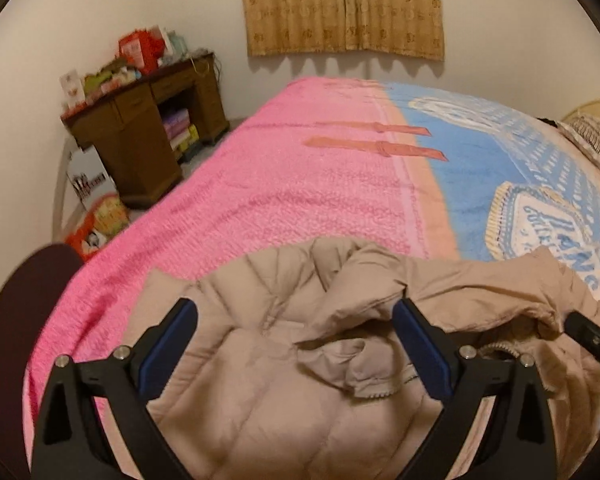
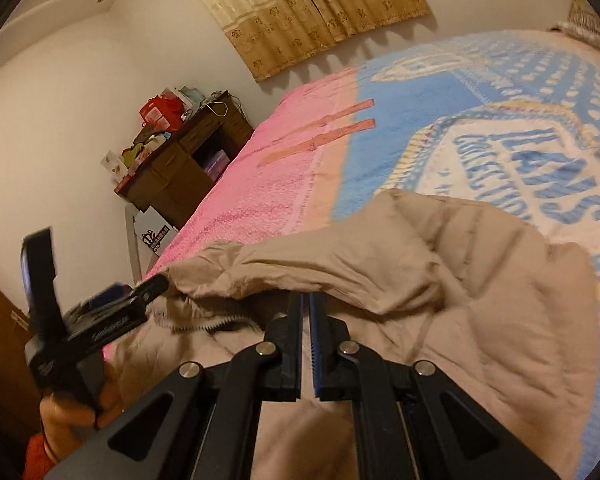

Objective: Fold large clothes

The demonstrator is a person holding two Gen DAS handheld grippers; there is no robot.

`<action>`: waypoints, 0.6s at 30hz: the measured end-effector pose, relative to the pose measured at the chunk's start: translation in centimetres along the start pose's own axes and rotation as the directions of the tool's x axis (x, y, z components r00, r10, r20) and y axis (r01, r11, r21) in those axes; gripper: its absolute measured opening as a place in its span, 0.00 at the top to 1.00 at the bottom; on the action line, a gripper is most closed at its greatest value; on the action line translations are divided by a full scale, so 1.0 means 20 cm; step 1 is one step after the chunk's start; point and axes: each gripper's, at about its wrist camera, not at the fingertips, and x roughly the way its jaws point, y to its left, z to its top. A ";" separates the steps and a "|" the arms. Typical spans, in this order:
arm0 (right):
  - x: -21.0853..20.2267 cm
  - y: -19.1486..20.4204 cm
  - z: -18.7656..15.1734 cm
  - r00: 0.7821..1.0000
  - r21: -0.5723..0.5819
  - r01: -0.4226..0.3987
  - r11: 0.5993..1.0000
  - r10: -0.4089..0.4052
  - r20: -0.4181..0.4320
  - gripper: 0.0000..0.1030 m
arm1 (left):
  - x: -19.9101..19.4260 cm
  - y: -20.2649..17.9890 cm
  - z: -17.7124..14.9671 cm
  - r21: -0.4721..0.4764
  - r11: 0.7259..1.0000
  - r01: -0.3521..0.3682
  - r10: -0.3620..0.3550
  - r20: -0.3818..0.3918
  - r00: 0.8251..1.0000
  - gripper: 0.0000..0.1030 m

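Beige puffer jacket [image 2: 440, 280] fabric is pinched in the closed right tool [image 2: 306, 300], apparently for folding; the left tool [image 1: 296, 312] is held open above it.

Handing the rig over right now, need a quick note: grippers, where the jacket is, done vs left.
Left gripper: open, above the beige puffer jacket, holding nothing.
Right gripper: shut on a fold of the jacket's edge near the zipper.
The jacket lies crumpled at the near end of the bed, across the pink and blue blanket.
Done: one edge gripped. Left: spread it flat, fold sleeves in, fold the body.
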 end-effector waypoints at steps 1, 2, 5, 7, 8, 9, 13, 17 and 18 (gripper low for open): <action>0.03 0.00 0.02 1.000 0.020 -0.028 0.999 0.028 0.005 0.97 | 0.03 -0.01 0.00 0.008 1.000 -0.010 0.010 -0.012 1.000 0.03; 0.06 0.01 0.05 0.999 0.036 -0.052 0.998 0.052 0.007 0.97 | 0.06 -0.02 0.00 0.016 0.999 -0.029 0.029 -0.022 0.999 0.03; 0.21 0.04 0.09 0.996 0.032 -0.071 0.997 0.073 -0.059 0.97 | 0.18 -0.02 -0.03 0.026 0.996 -0.086 0.088 -0.098 0.991 0.03; 0.33 0.03 0.03 0.988 0.013 -0.057 0.998 0.059 -0.144 0.97 | 0.25 0.02 -0.07 0.014 0.995 -0.095 0.096 -0.133 0.987 0.02; 0.41 0.02 -0.03 0.975 -0.021 -0.046 0.999 0.040 -0.219 0.97 | 0.27 0.04 -0.08 0.004 0.996 -0.092 0.092 -0.134 0.987 0.01; 0.45 0.01 -0.07 0.970 -0.052 -0.039 0.998 0.025 -0.242 0.97 | 0.30 0.06 -0.09 -0.009 0.996 -0.084 0.082 -0.136 0.987 0.00; 0.46 -0.02 -0.13 0.982 -0.071 -0.034 0.997 0.020 -0.186 1.00 | 0.38 0.05 -0.17 -0.050 0.992 -0.112 0.106 -0.108 0.988 0.00; 0.48 0.09 -0.14 0.981 -0.204 0.086 0.975 -0.119 -0.156 1.00 | 0.40 -0.01 -0.15 -0.018 0.987 -0.159 0.156 -0.114 0.981 0.00; 0.48 0.10 -0.14 0.979 -0.216 0.096 0.972 -0.132 -0.155 1.00 | 0.40 0.00 -0.15 -0.021 0.989 -0.149 0.146 -0.116 0.982 0.00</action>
